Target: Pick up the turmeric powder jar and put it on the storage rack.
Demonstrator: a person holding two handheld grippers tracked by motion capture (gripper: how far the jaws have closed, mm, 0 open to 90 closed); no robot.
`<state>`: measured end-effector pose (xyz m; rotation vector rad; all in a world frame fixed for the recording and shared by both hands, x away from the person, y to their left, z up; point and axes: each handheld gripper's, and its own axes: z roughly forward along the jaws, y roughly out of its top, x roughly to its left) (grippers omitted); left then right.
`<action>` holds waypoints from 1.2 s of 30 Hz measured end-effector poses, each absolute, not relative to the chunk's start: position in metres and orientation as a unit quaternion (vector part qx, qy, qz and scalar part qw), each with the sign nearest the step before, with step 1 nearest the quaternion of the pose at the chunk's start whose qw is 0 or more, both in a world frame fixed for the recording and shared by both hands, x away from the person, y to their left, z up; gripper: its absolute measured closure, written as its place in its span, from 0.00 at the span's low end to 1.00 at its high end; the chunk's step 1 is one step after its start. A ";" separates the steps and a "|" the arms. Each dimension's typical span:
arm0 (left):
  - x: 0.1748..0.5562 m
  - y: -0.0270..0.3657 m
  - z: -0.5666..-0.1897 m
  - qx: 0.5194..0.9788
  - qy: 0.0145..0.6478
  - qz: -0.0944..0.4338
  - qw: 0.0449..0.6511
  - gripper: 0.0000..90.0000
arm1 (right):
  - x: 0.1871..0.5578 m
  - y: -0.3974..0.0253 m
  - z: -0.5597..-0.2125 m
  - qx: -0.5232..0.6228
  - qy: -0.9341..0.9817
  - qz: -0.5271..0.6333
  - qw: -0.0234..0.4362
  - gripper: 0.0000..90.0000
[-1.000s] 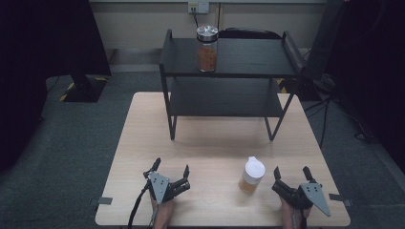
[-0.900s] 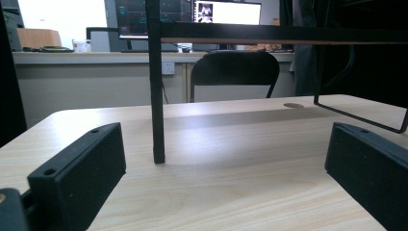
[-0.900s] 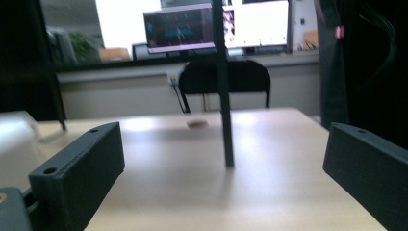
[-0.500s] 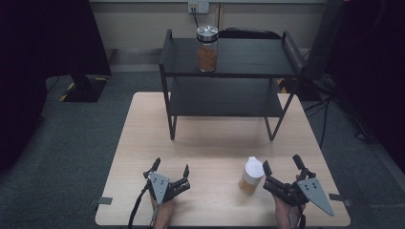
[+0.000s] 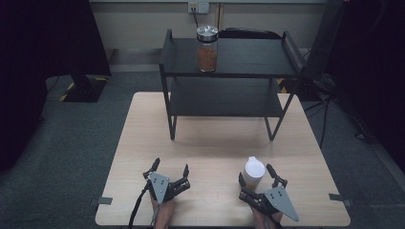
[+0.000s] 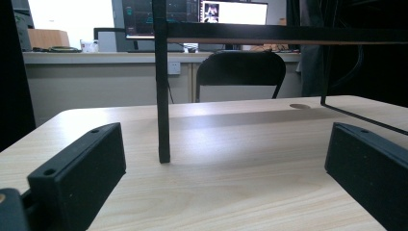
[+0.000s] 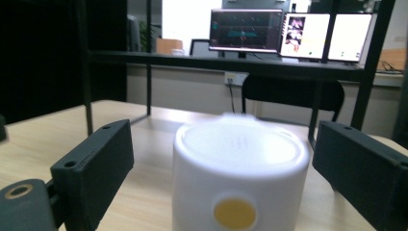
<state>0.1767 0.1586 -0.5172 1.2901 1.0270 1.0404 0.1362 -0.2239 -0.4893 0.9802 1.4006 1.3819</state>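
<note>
Looking down from the high view, the right gripper [image 5: 258, 180] sits near the front edge of the pale wooden worktop [image 5: 215, 143], its fingers spread wide with the small white-lidded container [image 5: 253, 173] standing upright between them. Whether either finger touches the container cannot be told from here. The container stands on the worktop in front of the right leg of the black two-tier metal shelf rack [image 5: 229, 71], well apart from it. The left gripper [image 5: 170, 169] rests near the front edge too, off to the left, its fingers released and empty. On the top tier of the rack stands a clear glass jar with a silver lid and brownish contents [image 5: 207, 48]. Grey carpet surrounds the worktop.

From the left gripper view, the two black fingers [image 6: 79, 168] stand far apart with bare wooden worktop [image 6: 231, 159] between them. One black leg of the rack [image 6: 162, 96] rises just ahead, its foot on the wood. A dark chair [image 6: 240, 72] and lit monitors [image 6: 192, 10] lie beyond, against a pale wall.

From the right gripper view, the white container [image 7: 239, 173] stands close and somewhat blurred, squarely between the two open black fingers [image 7: 98, 163], with a gap of worktop showing on each side, so neither finger grips it. A round yellow mark [image 7: 235, 213] shows on its near wall. The rack's legs and lower tier [image 7: 216, 62] cross behind it, with a dark chair [image 7: 288, 96] and bright screens [image 7: 288, 33] farther back.
</note>
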 end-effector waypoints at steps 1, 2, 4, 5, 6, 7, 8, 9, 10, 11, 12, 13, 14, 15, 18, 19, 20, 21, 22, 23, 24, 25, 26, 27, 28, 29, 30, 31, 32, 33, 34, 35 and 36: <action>0.177 0.159 -0.517 0.548 0.436 0.442 0.561 0.00 | 0.136 -0.224 -0.489 0.397 0.568 0.560 0.454 0.06; 0.177 0.159 -0.517 0.548 0.436 0.442 0.561 0.00 | 0.136 -0.223 -0.492 0.400 0.568 0.557 0.456 0.07; 0.177 0.159 -0.517 0.548 0.436 0.442 0.561 0.00 | 0.139 -0.223 -0.494 0.408 0.572 0.555 0.445 0.10; 0.177 0.159 -0.517 0.548 0.436 0.442 0.561 0.00 | 0.139 -0.223 -0.496 0.413 0.572 0.554 0.443 0.13; 0.177 0.159 -0.517 0.548 0.436 0.442 0.561 0.00 | 0.139 -0.223 -0.496 0.413 0.572 0.554 0.443 0.13; 0.177 0.159 -0.517 0.548 0.436 0.442 0.561 0.00 | 0.139 -0.224 -0.498 0.416 0.570 0.554 0.442 0.15; 0.177 0.159 -0.517 0.548 0.436 0.442 0.561 0.00 | 0.139 -0.224 -0.498 0.422 0.570 0.552 0.439 0.19; 0.177 0.159 -0.517 0.548 0.436 0.442 0.561 0.00 | 0.139 -0.224 -0.498 0.422 0.570 0.552 0.439 0.19; 0.177 0.159 -0.517 0.548 0.436 0.441 0.561 0.00 | 0.140 -0.225 -0.497 0.423 0.572 0.551 0.436 0.20; 0.177 0.159 -0.517 0.548 0.436 0.442 0.561 0.00 | 0.140 -0.226 -0.497 0.425 0.573 0.553 0.431 0.20; 0.177 0.159 -0.517 0.548 0.436 0.441 0.561 0.00 | 0.141 -0.226 -0.496 0.425 0.574 0.552 0.430 0.21; 0.177 0.159 -0.517 0.548 0.436 0.441 0.561 0.00 | 0.141 -0.226 -0.496 0.425 0.576 0.550 0.431 0.22; 0.177 0.159 -0.517 0.548 0.436 0.442 0.561 0.00 | 0.142 -0.227 -0.495 0.425 0.577 0.550 0.429 0.22; 0.177 0.159 -0.517 0.548 0.436 0.441 0.561 0.00 | 0.143 -0.227 -0.495 0.427 0.578 0.550 0.426 0.23; 0.177 0.159 -0.517 0.548 0.436 0.441 0.561 0.00 | 0.144 -0.228 -0.494 0.430 0.581 0.548 0.420 0.24; 0.177 0.159 -0.517 0.548 0.436 0.441 0.561 0.00 | 0.144 -0.228 -0.494 0.431 0.581 0.548 0.419 0.24; 0.177 0.159 -0.517 0.548 0.436 0.441 0.561 0.00 | 0.144 -0.228 -0.495 0.431 0.581 0.547 0.421 0.25; 0.177 0.159 -0.517 0.548 0.436 0.441 0.561 0.00 | 0.145 -0.228 -0.494 0.432 0.581 0.547 0.419 0.26; 0.177 0.159 -0.517 0.548 0.436 0.441 0.561 0.00 | 0.145 -0.229 -0.493 0.433 0.581 0.547 0.418 0.27; 0.177 0.159 -0.517 0.548 0.436 0.441 0.561 0.00 | 0.146 -0.229 -0.493 0.433 0.582 0.548 0.416 0.28; 0.177 0.159 -0.517 0.548 0.436 0.441 0.561 0.00 | 0.146 -0.230 -0.492 0.434 0.583 0.548 0.415 0.29; 0.177 0.159 -0.517 0.548 0.436 0.441 0.561 0.00 | 0.147 -0.230 -0.491 0.434 0.585 0.546 0.414 0.31; 0.177 0.159 -0.517 0.548 0.436 0.441 0.561 0.00 | 0.147 -0.231 -0.490 0.433 0.588 0.546 0.411 0.32; 0.177 0.159 -0.517 0.548 0.436 0.441 0.562 0.00 | 0.147 -0.231 -0.489 0.434 0.588 0.546 0.410 0.32; 0.177 0.159 -0.517 0.548 0.436 0.441 0.561 0.00 | 0.148 -0.231 -0.488 0.435 0.589 0.545 0.409 0.32; 0.177 0.159 -0.517 0.548 0.436 0.441 0.561 0.00 | 0.148 -0.231 -0.488 0.434 0.589 0.545 0.409 0.32; 0.177 0.159 -0.517 0.548 0.436 0.441 0.561 0.00 | 0.148 -0.231 -0.488 0.434 0.590 0.545 0.409 0.32; 0.177 0.159 -0.517 0.548 0.436 0.441 0.561 0.00 | 0.148 -0.231 -0.487 0.434 0.590 0.544 0.408 0.33; 0.177 0.159 -0.517 0.548 0.436 0.441 0.561 0.00 | 0.148 -0.231 -0.486 0.435 0.591 0.543 0.408 0.33; 0.177 0.159 -0.517 0.548 0.436 0.441 0.562 0.00 | 0.148 -0.231 -0.486 0.435 0.592 0.542 0.408 0.33; 0.177 0.159 -0.517 0.548 0.436 0.441 0.561 0.00 | 0.148 -0.232 -0.485 0.435 0.593 0.541 0.407 0.33; 0.177 0.159 -0.517 0.548 0.436 0.441 0.561 0.00 | 0.148 -0.232 -0.484 0.435 0.594 0.541 0.407 0.33; 0.177 0.159 -0.517 0.548 0.436 0.441 0.561 0.00 | 0.148 -0.232 -0.484 0.435 0.594 0.541 0.407 0.33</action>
